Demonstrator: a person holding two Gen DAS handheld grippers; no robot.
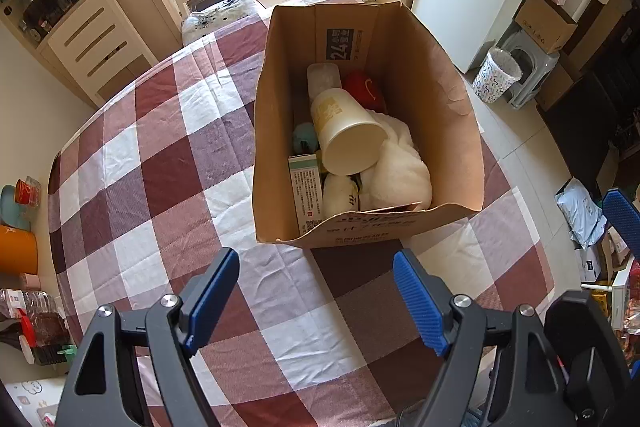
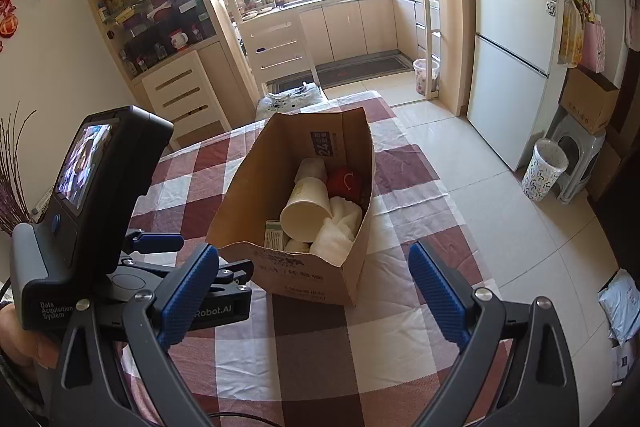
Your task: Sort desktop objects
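Both claws released, empty: left gripper [image 1: 316,291], right gripper [image 2: 314,291]. Open brown cardboard box [image 1: 436,115] at 12 o'clock, piled full. Risk: cream paper cup [image 1: 346,135] perched on white towel [image 1: 400,167] may roll when disturbed.

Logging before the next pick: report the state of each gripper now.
Left gripper: open, holding nothing, short of the cardboard box.
Right gripper: open, holding nothing.
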